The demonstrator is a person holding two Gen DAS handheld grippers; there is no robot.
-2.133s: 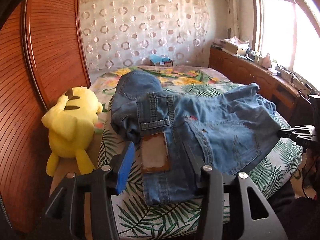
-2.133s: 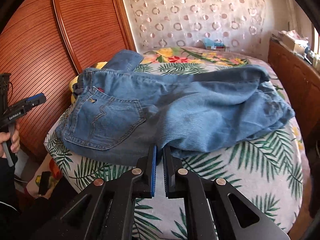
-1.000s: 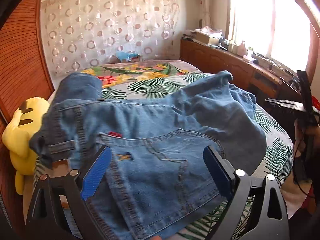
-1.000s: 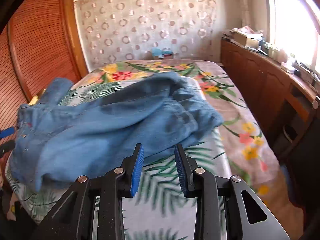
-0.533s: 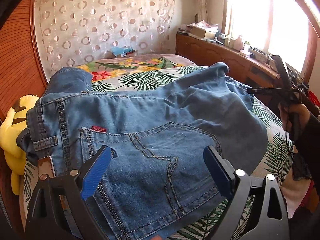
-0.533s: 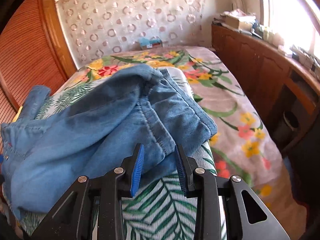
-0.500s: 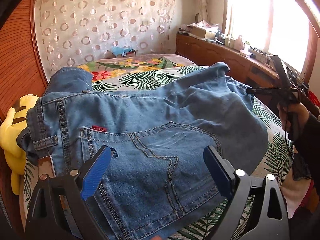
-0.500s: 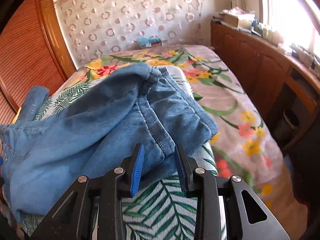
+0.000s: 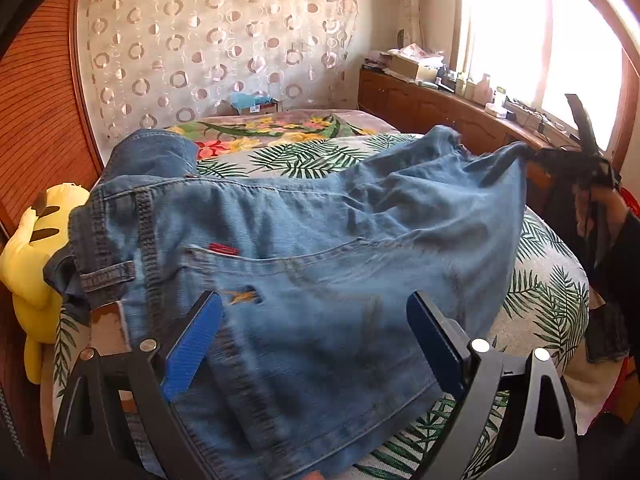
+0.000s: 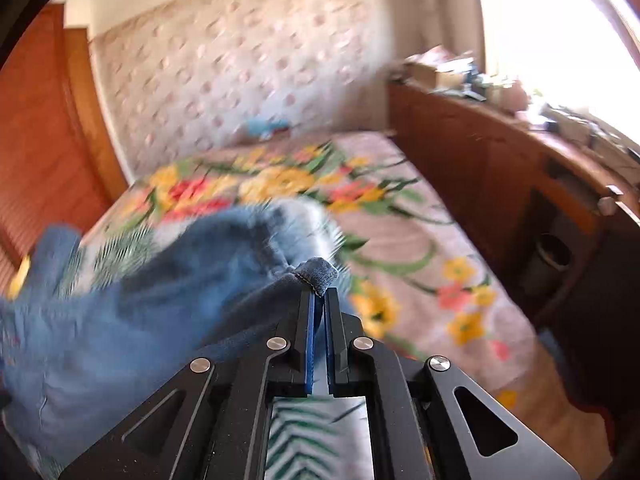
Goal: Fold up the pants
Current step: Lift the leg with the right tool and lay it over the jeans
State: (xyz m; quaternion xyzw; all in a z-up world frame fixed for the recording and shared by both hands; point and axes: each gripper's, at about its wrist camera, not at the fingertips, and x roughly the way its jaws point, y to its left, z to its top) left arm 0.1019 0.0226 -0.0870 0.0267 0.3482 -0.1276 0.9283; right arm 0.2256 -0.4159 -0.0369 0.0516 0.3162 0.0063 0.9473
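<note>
Right wrist: right gripper (image 10: 319,298) fingers (image 10: 307,320) clamp pants (image 10: 168,300) hem.

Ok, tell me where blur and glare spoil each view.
Left wrist view: mostly sharp, fisheye-bent at the edges; the window is blown out white, backlighting the right gripper. Right wrist view: the jeans and bedspread are smeared by motion blur, only the gripper and its pinched hem are crisp; glare top right.

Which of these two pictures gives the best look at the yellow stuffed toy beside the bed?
The left wrist view: the yellow stuffed toy sits clearly at the bed's left edge, beside the jeans. The right wrist view is blurred, showing only a yellow sliver at its left edge.
</note>
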